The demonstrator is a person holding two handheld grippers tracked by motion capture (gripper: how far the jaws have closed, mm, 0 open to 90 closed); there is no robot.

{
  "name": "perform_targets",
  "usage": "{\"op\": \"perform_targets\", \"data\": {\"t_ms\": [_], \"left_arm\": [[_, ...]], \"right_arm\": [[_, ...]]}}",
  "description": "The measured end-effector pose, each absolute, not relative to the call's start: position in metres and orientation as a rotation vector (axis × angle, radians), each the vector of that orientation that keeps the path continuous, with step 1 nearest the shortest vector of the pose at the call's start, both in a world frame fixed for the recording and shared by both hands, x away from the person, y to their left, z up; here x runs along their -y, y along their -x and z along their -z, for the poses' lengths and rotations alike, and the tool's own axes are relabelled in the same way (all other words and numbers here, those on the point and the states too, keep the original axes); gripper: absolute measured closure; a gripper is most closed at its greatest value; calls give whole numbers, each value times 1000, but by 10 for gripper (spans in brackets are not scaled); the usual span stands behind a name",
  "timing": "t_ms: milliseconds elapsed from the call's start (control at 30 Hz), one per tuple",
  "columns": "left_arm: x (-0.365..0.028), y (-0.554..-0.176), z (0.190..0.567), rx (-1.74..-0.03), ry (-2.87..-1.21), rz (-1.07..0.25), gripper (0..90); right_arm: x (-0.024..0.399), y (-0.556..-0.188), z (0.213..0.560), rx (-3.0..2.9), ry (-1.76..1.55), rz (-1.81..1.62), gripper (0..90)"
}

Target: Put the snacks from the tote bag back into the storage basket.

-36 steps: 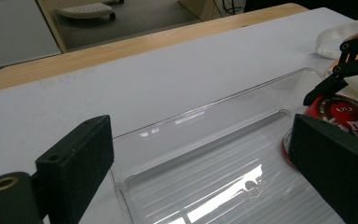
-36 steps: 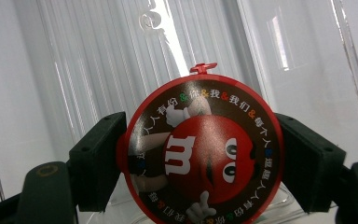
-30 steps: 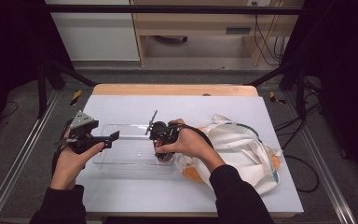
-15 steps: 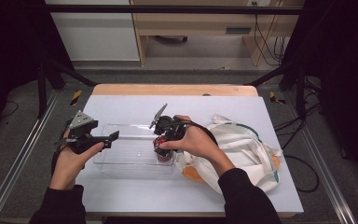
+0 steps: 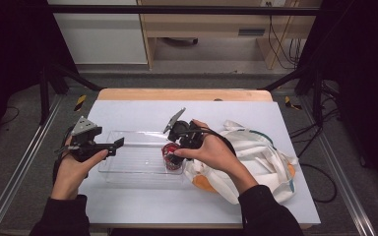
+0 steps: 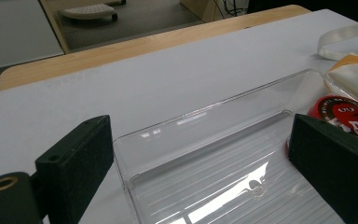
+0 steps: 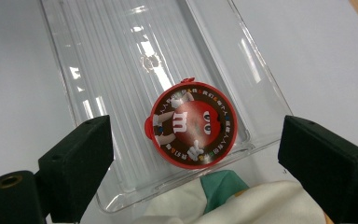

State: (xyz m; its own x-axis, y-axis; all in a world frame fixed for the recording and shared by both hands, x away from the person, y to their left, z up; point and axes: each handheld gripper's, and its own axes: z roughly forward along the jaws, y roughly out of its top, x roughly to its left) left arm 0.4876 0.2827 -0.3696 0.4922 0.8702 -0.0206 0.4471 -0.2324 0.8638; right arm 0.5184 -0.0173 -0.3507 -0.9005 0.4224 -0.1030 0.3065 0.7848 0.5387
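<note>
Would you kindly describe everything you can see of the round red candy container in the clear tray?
The red candy container is round, seemingly plastic, with a red rim, a small tab and a dark printed lid showing a cartoon candy figure. It stands upright, lid up, at the end of the clear tray nearest the cloth bag. The right claw hovers open above, apart from it.

A white-topped table [image 5: 142, 206] with a pale wooden far edge stands on a grey floor [image 5: 202, 78]. Behind it sit a white cabinet [image 5: 98, 34] and a wooden desk [image 5: 211, 24] with cables [image 5: 280, 34] beside it. Black curtains [image 5: 10, 49] darken both sides.
</note>
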Motion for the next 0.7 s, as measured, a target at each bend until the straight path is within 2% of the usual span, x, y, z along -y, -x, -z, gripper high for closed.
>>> {"op": "perform_targets", "data": {"t_ms": [700], "left_arm": [[-285, -487, 370, -1102, -1859, -611, 66]], "right_arm": [[48, -510, 327, -2602, -684, -867, 95]]}}
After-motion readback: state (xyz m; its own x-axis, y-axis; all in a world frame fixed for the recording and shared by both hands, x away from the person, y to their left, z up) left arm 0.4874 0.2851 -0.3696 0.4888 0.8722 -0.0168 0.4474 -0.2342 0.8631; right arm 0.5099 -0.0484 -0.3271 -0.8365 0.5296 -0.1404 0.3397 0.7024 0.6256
